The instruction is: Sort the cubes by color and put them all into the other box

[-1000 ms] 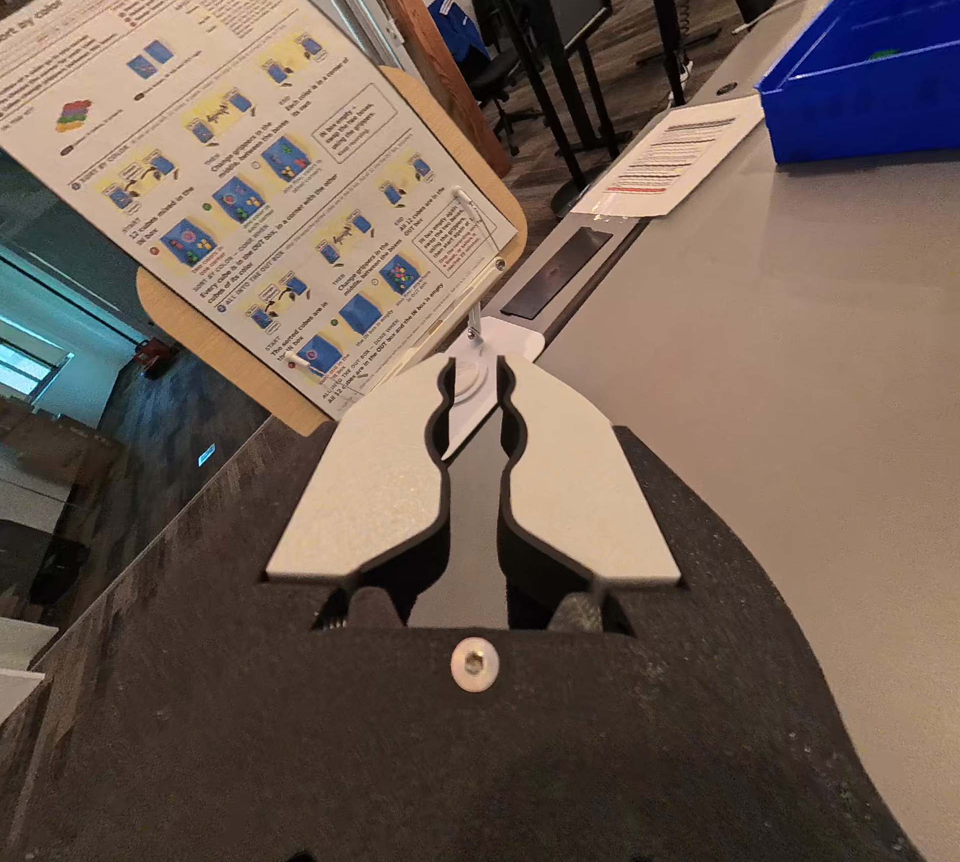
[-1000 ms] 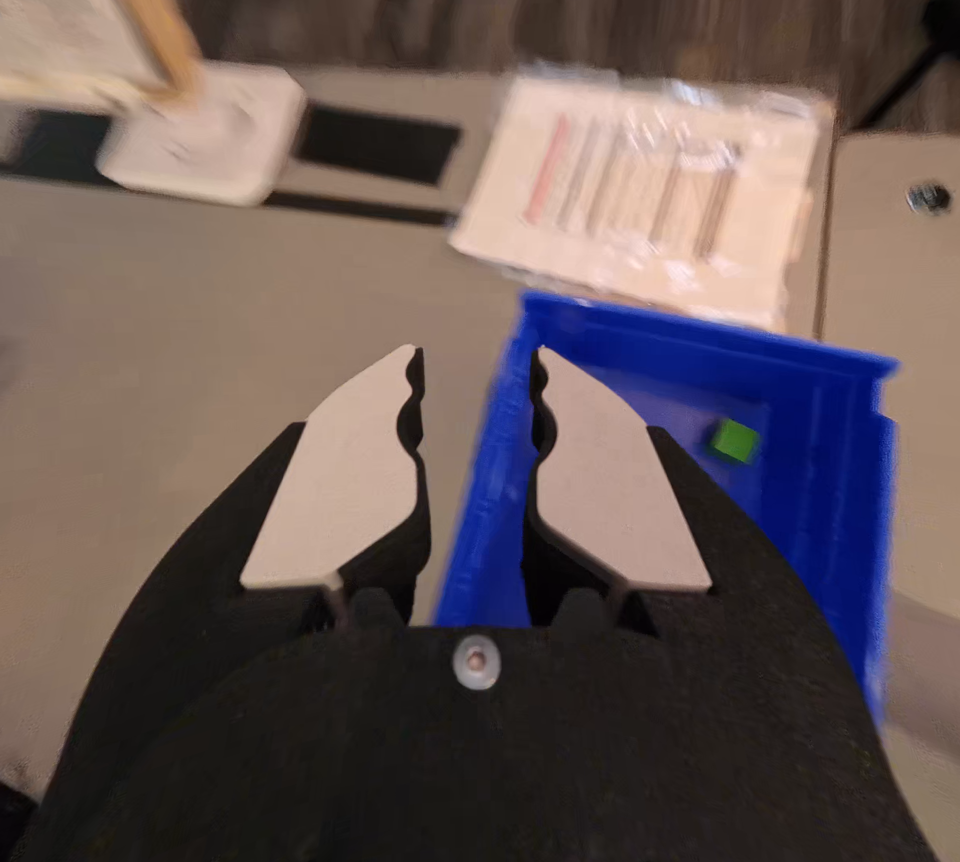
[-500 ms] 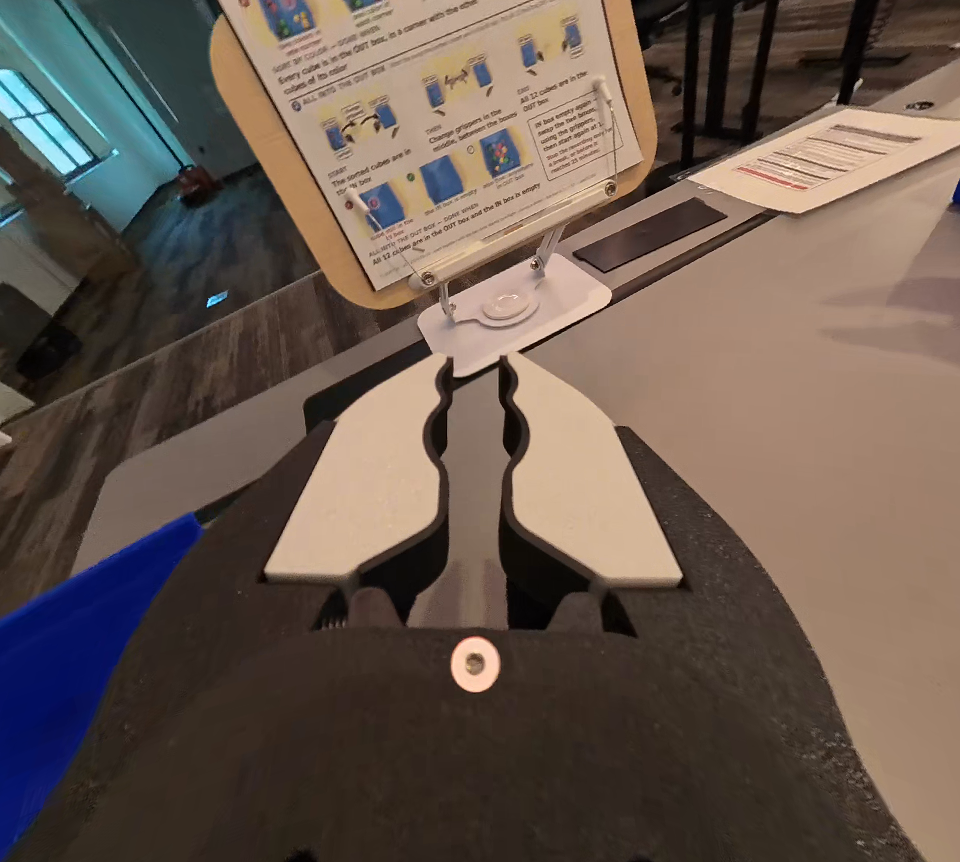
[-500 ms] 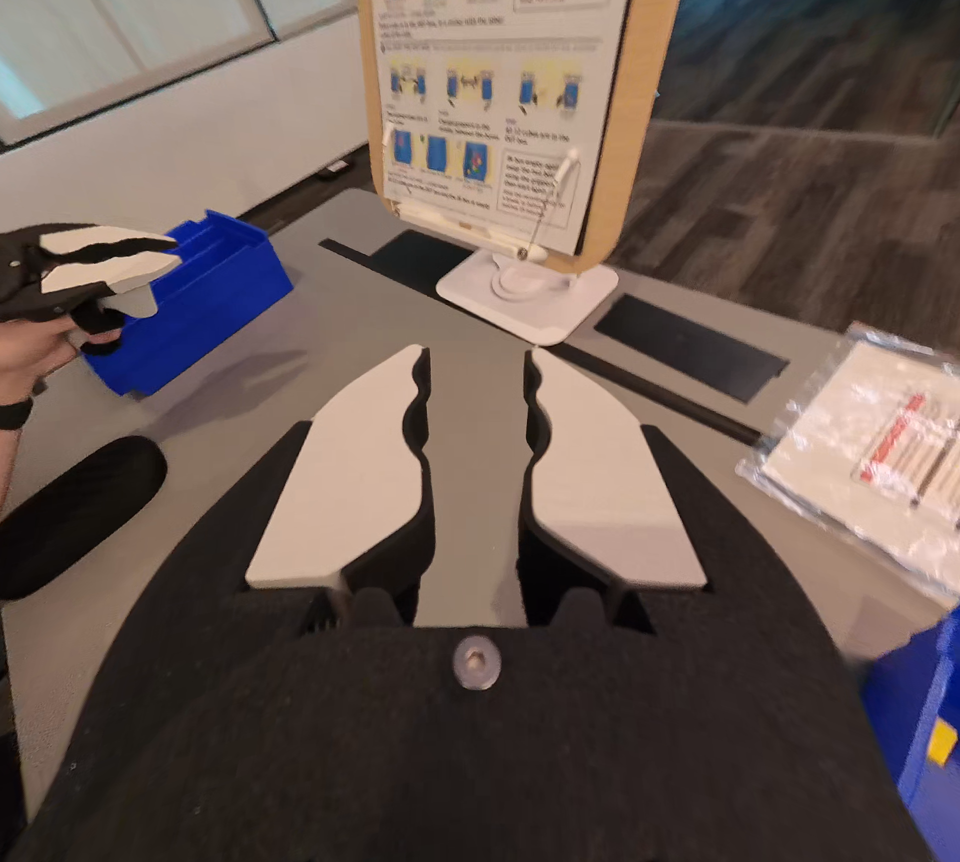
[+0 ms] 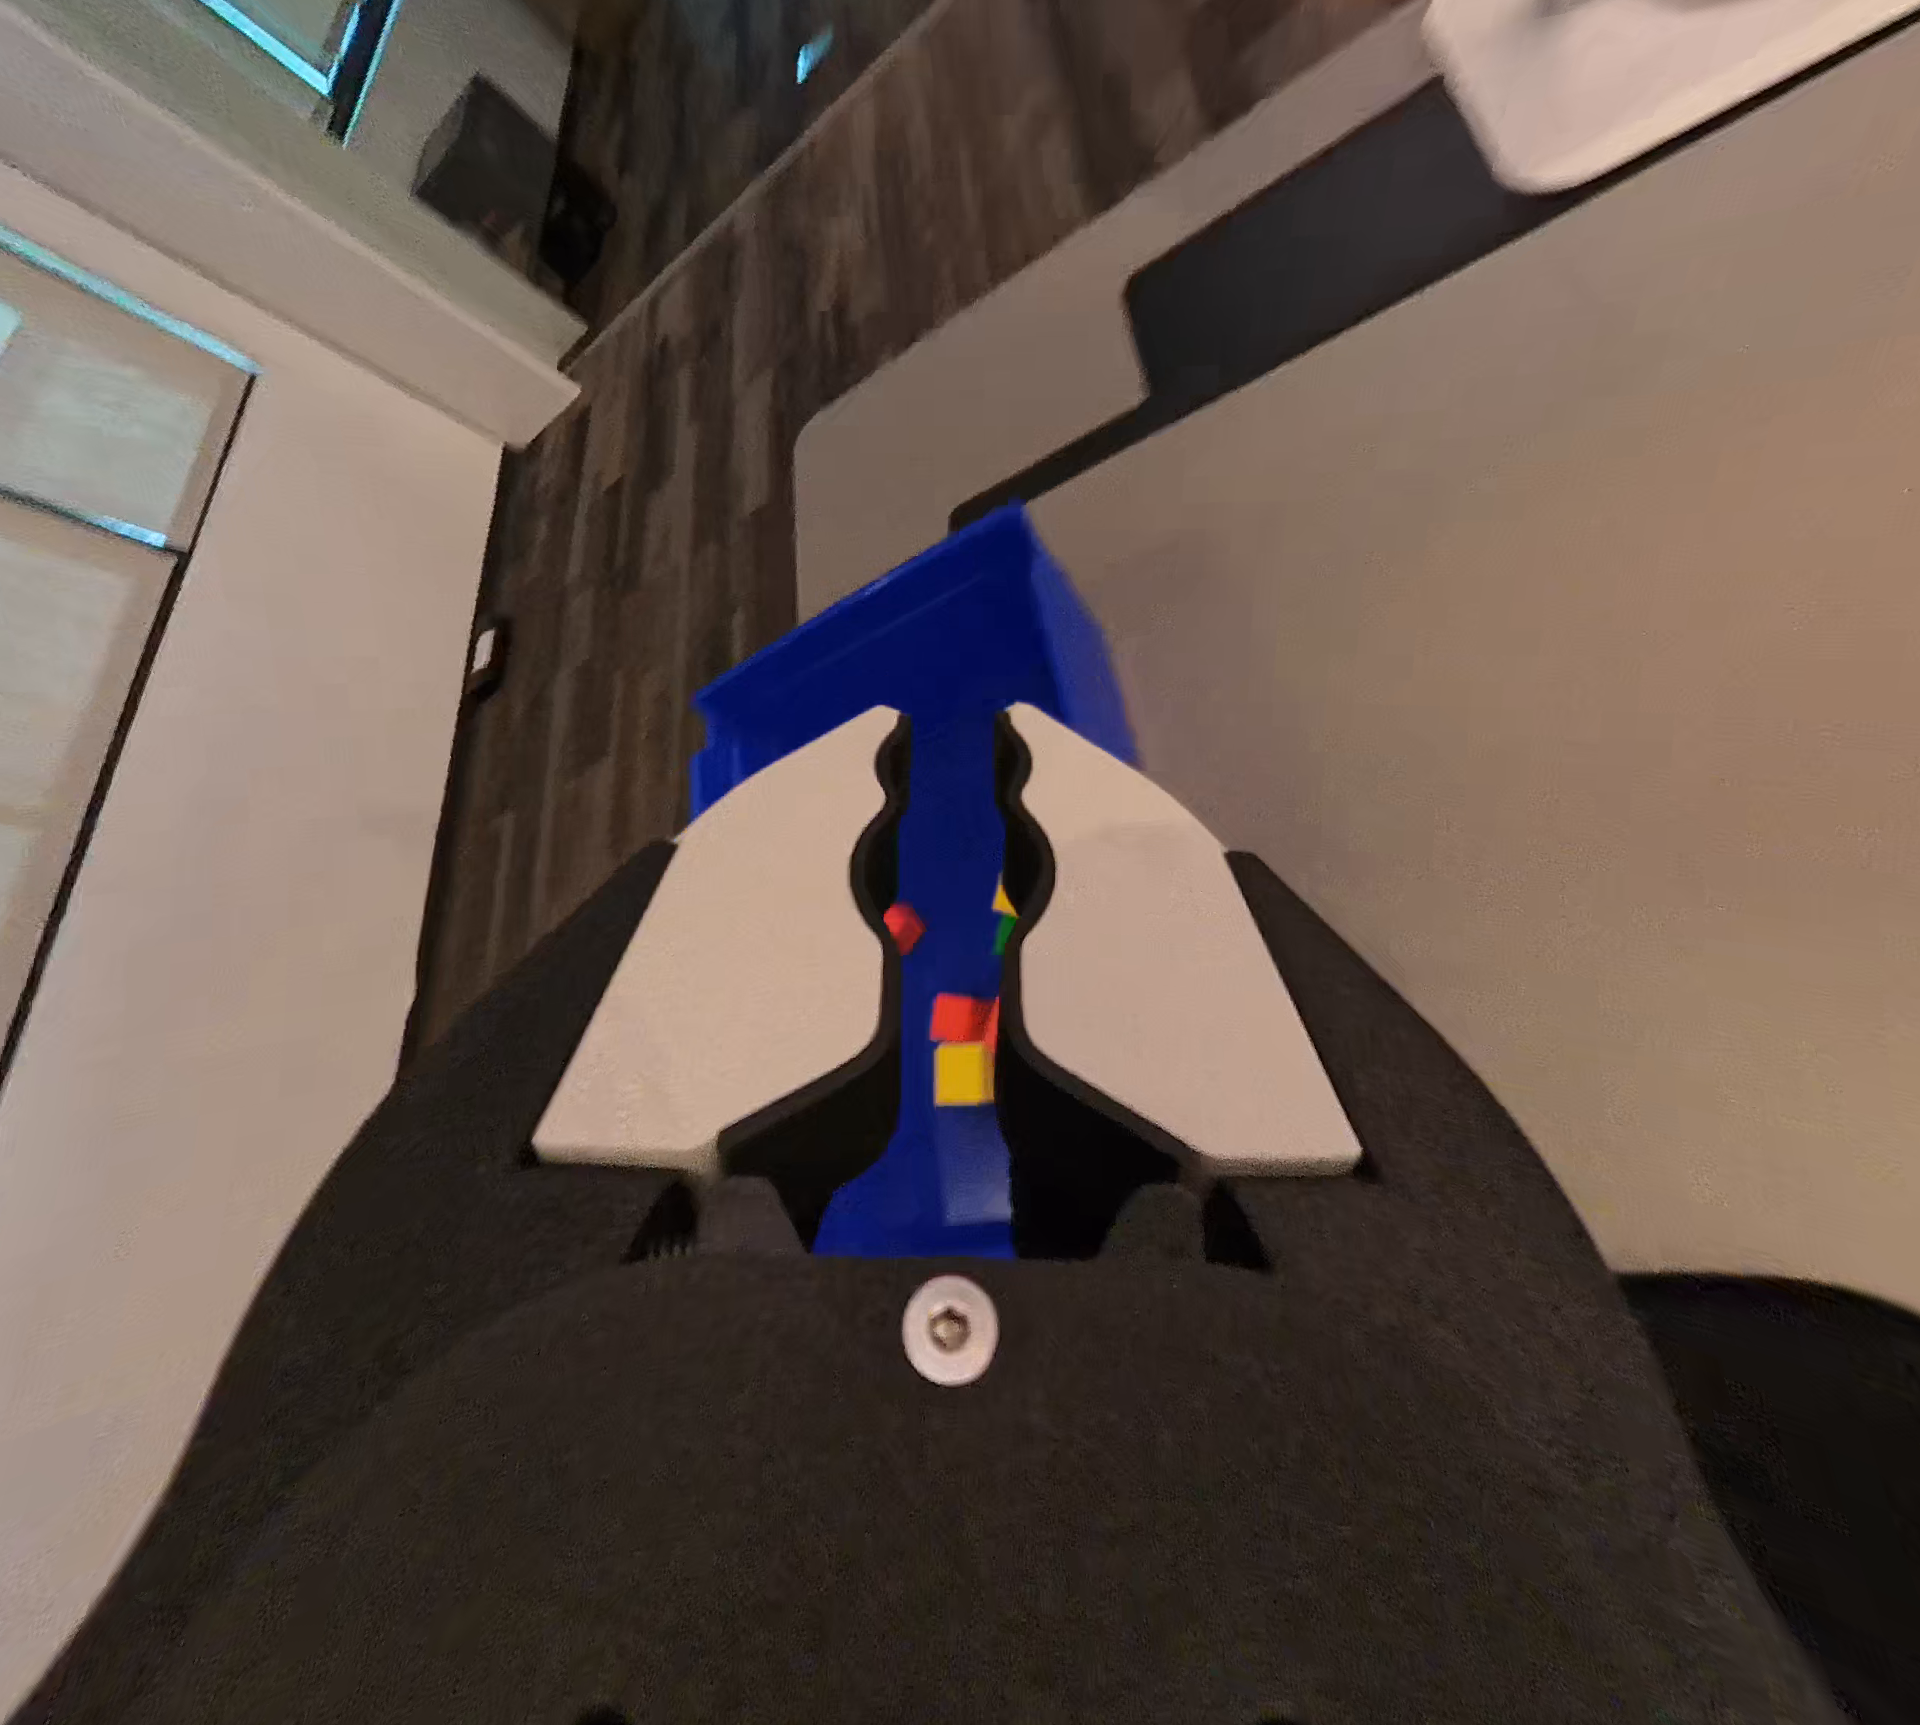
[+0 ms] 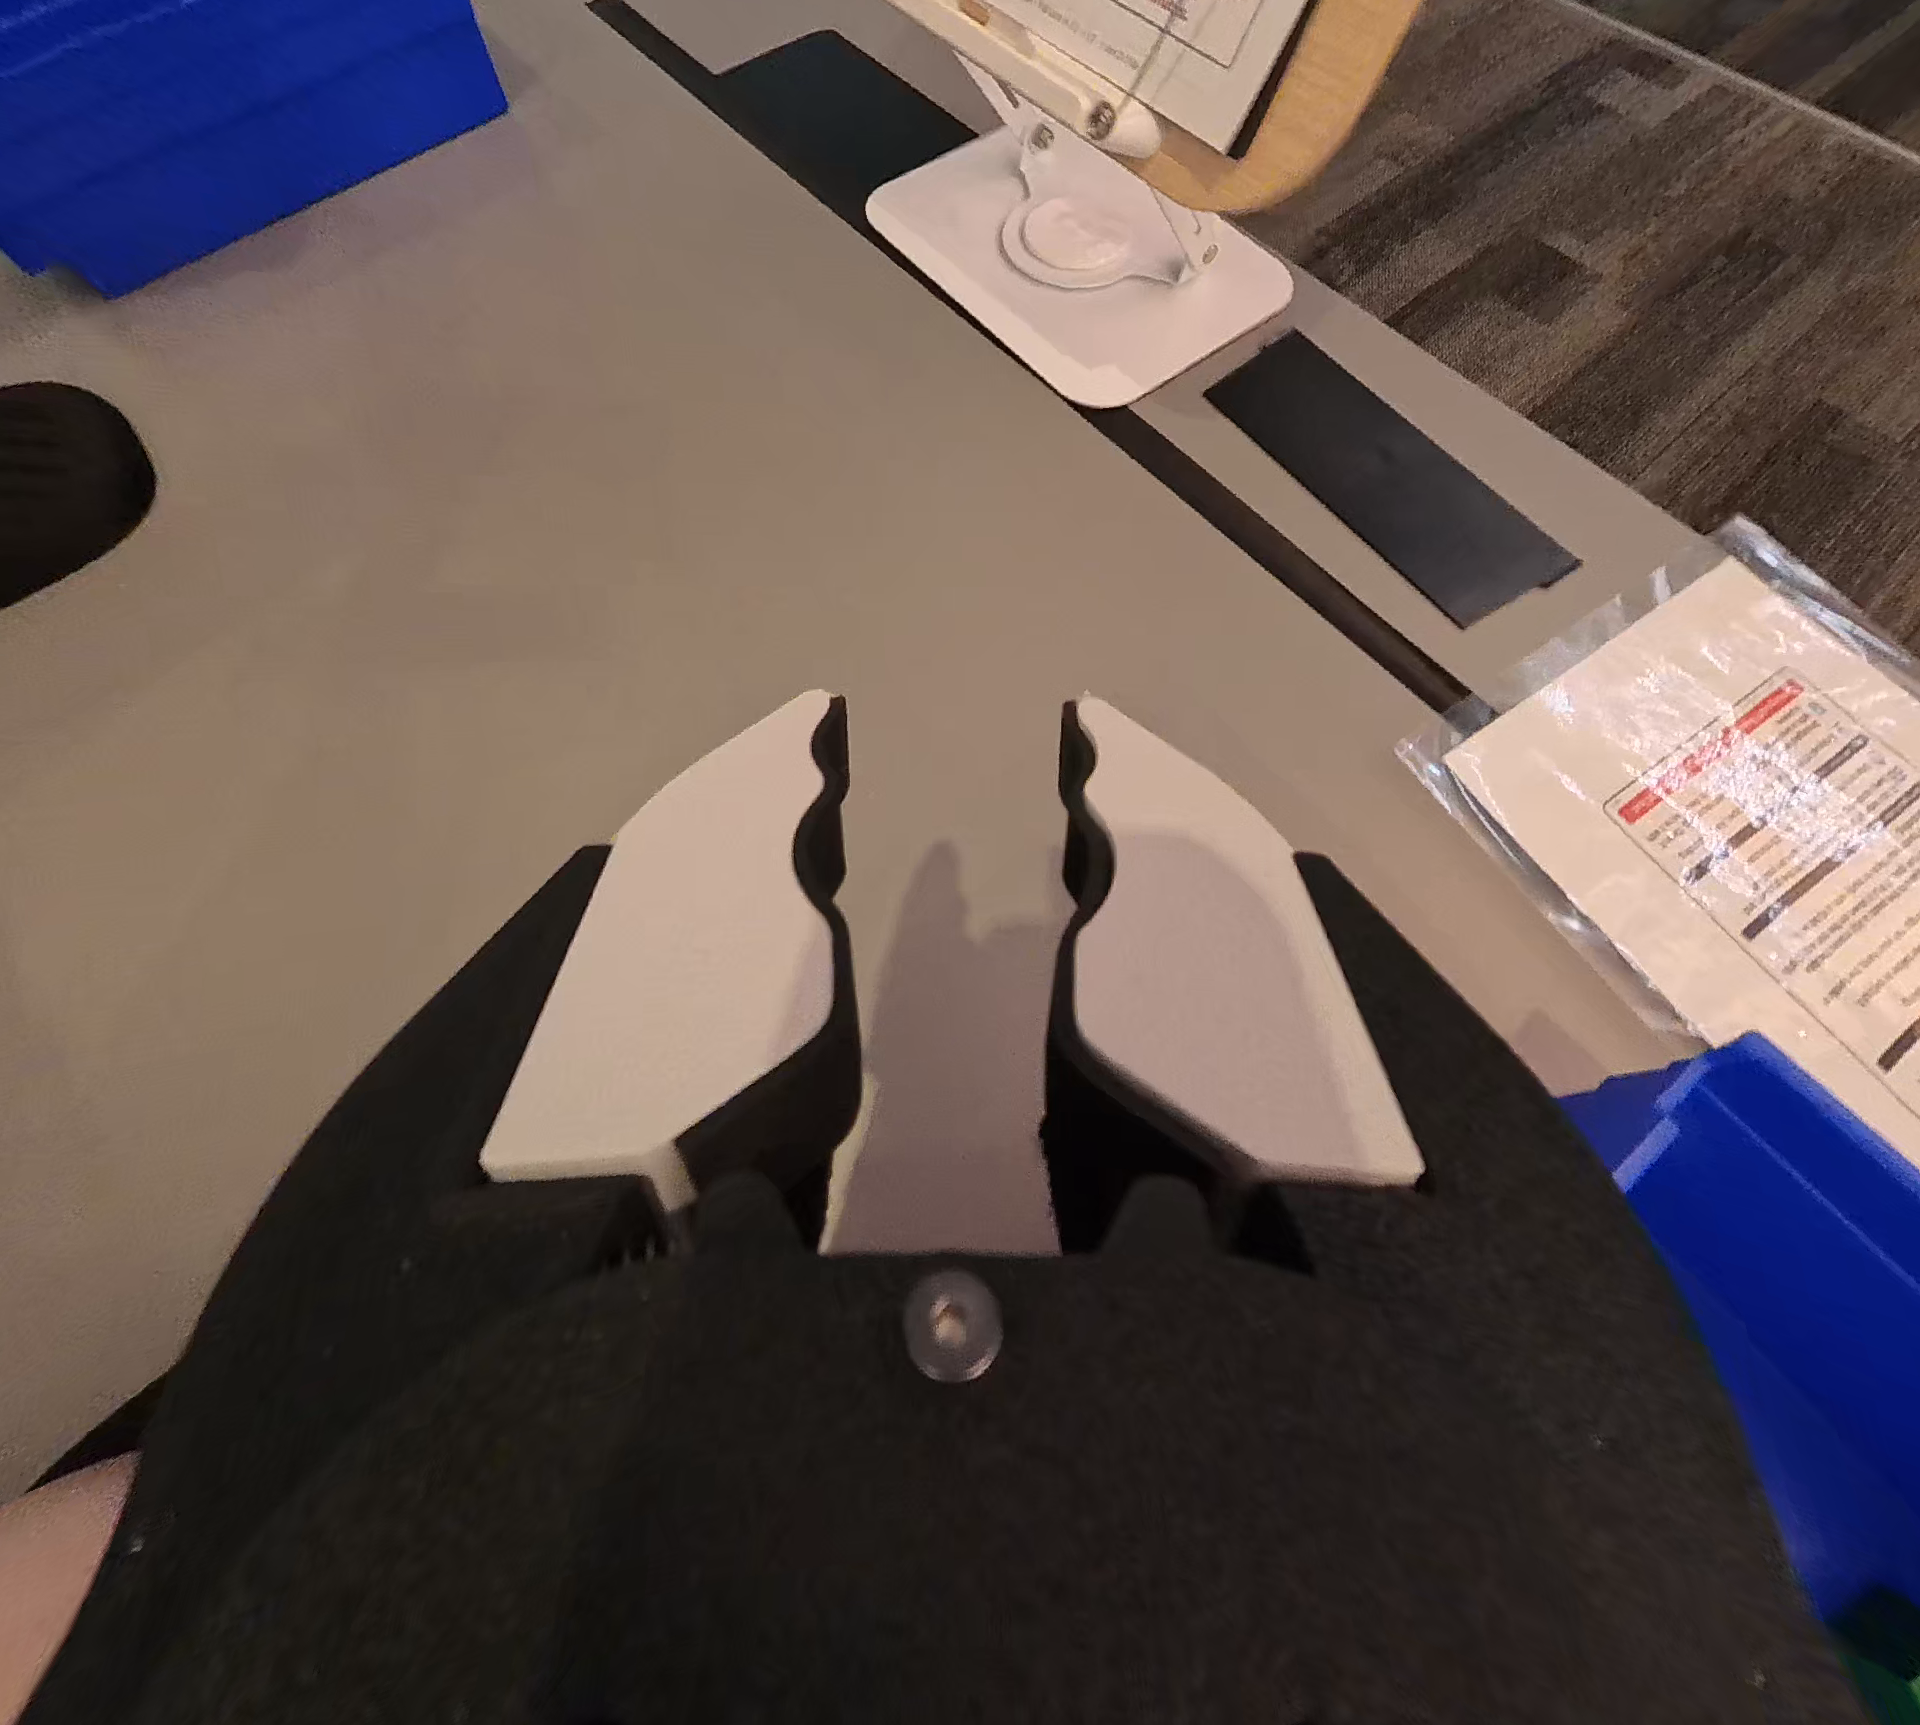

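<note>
A grey table (image 6: pixel 520 532) holds two blue boxes, one at each side. The left box (image 5: pixel 935 626) sits by the table's edge, directly under the left gripper (image 5: pixel 951 719); through the narrow gap between its fingers four or five cubes show inside: two red cubes (image 5: pixel 961 1015), two yellow ones (image 5: pixel 961 1073) and a sliver of green (image 5: pixel 1004 937); the fingers hide the rest. Only a corner of the right box (image 6: pixel 1766 1260) is visible, its contents out of sight. One sign stand (image 6: pixel 1081 262) stands at the back, one bagged sheet (image 6: pixel 1714 802) lies right. The right gripper (image 6: pixel 951 709) hovers over bare table. Both grippers are parted and hold nothing
</note>
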The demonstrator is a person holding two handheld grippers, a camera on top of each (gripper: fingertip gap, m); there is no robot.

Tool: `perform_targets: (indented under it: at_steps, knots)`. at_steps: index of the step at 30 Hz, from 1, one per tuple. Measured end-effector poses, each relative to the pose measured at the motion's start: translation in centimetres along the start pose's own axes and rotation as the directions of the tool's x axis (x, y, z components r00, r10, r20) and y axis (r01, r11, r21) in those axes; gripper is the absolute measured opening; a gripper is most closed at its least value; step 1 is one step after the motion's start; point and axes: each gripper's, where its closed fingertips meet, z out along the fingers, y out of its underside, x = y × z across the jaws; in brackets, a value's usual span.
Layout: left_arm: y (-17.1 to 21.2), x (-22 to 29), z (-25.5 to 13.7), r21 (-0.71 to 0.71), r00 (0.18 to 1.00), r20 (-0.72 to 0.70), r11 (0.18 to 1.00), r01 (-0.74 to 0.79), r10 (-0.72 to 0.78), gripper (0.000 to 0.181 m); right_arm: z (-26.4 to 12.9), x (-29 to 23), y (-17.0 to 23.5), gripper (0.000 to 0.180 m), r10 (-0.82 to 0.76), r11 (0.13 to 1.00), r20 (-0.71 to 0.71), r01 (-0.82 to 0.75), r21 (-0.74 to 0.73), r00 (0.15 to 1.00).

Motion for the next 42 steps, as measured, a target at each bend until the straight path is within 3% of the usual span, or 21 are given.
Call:
perform_targets:
  at_steps: [5, 10, 15, 17, 20, 26, 32, 37, 42]
  knots:
    - [6.4, -3.3, 3.0, -0.223, 0.995, -0.043, 0.972, 0.077, -0.089, 0.017, 0.9, -2.4, -2.0, 0.038, -0.098, 0.995, 0.053, 0.097, 0.029, 0.994]
    - [13.5, -3.9, 6.1, -0.447, 0.983, -0.102, 0.890, 0.092, -0.153, 0.017, 2.1, -3.3, -1.6, 0.039, -0.196, 0.977, 0.019, 0.197, -0.078, 0.980]
    - [17.9, -3.2, 9.6, -0.569, 0.966, -0.106, 0.811, 0.134, -0.234, 0.018, 2.6, -4.4, -2.0, 0.039, -0.224, 0.969, 0.019, 0.225, -0.100, 0.974]
    - [18.9, -2.5, 10.5, -0.607, 0.944, -0.113, 0.774, 0.182, -0.311, 0.019, 2.7, -4.5, -2.4, 0.039, -0.231, 0.968, 0.010, 0.231, -0.094, 0.973]
    - [19.4, -0.1, 10.4, -0.642, 0.883, -0.242, 0.749, 0.165, -0.402, 0.020, 2.8, -4.8, -2.5, 0.039, -0.238, 0.965, 0.008, 0.238, -0.107, 0.971]
    - [21.7, 0.2, 8.9, -0.668, 0.868, -0.326, 0.741, 0.069, -0.375, 0.026, 3.8, -4.5, -1.9, 0.039, -0.240, 0.957, 0.009, 0.238, -0.164, 0.971]
    - [23.7, 0.8, 10.0, -0.680, 0.881, -0.326, 0.732, 0.033, -0.343, 0.030, 4.9, -5.2, -1.8, 0.040, -0.259, 0.946, 0.045, 0.263, -0.188, 0.965]
    - [24.2, 0.2, 10.5, -0.702, 0.907, -0.295, 0.713, 0.007, -0.299, 0.031, 5.3, -5.8, -1.5, 0.041, -0.270, 0.940, 0.070, 0.278, -0.198, 0.960]
    - [23.5, -0.1, 10.3, -0.670, 0.905, -0.315, 0.743, 0.002, -0.287, 0.036, 5.3, -5.7, -1.2, 0.041, -0.264, 0.938, 0.077, 0.275, -0.211, 0.961]
